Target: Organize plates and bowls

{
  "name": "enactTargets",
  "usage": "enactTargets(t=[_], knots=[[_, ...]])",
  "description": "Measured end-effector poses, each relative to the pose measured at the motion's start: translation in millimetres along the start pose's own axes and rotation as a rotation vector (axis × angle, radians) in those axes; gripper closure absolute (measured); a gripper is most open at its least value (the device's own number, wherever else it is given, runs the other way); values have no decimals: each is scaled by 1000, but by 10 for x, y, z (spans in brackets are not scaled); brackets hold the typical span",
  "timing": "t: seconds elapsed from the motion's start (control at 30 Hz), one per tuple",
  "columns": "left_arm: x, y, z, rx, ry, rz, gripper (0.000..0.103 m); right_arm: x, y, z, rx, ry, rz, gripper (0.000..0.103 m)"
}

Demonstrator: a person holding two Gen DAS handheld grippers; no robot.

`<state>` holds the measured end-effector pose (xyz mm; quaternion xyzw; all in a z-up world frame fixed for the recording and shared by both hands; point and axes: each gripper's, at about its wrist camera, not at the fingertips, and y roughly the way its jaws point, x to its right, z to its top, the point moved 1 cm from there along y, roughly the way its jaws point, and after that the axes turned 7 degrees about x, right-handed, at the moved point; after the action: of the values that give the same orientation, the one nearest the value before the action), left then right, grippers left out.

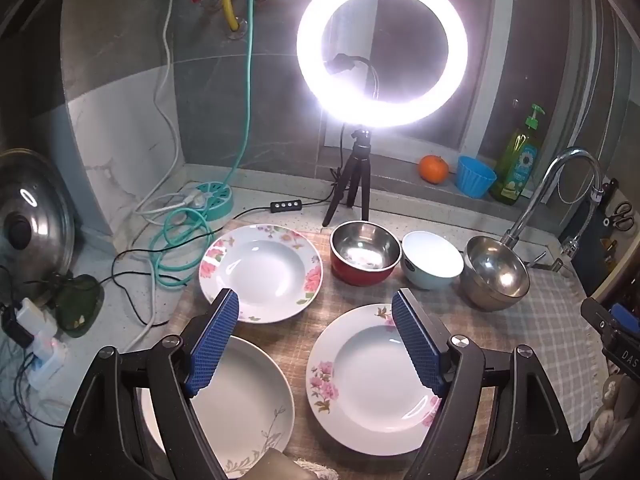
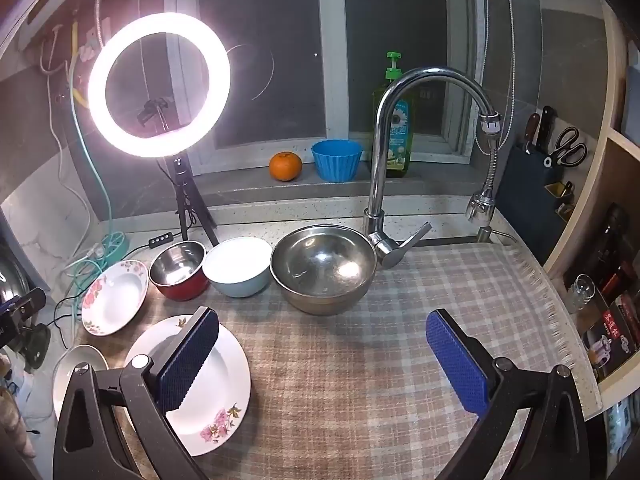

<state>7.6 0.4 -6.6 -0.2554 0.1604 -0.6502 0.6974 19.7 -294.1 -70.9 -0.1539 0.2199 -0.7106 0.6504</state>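
Nothing is held yet: the left gripper hangs over the plates with its blue pads spread wide and empty, and the right gripper hangs just as wide over bare checked cloth, gripping nothing. In the left wrist view, 3 plates lie flat and apart on the cloth: a pink-flowered plate at 12 o'clock from the left finger, a second flowered plate at 5 o'clock between the jaws' reach, and a plain plate with a grey sprig at 7 o'clock, partly hidden under the left finger. Behind them, 3 bowls stand in a row, side by side: a red steel-lined bowl, a pale blue bowl at its 3 o'clock, and a larger steel bowl further toward 3 o'clock, just beside the tap. The step in hand looks like choosing a first piece to stack. I would judge the nearest flowered plate the sensible start: come down on its near rim with 1 pad under the lip and 1 on top, since a flat plate offers no side to pinch. Lift level, clear the cloth before travelling, and set it squarely onto another plate so it does not slide. For bowls, nest the smaller ones into the steel bowl, gripping a wall at the rim. Glazed and steel surfaces may slip, so a firm, centred bite matters, and the tap spout is worth steering clear of.
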Motion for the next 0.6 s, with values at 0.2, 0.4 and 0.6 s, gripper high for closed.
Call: enactTargets(t=[0.2,0.4,0.6], knots=[[-9,8,-22,7,16,9,24,10,7,9,-1,5,-4,0],[5,63,-43,5,20,1,24,27,15,11,-5,-1,-3,0],[42,53,2,3,26,8,24,34,73,-1,-13,-1,-5,0]])
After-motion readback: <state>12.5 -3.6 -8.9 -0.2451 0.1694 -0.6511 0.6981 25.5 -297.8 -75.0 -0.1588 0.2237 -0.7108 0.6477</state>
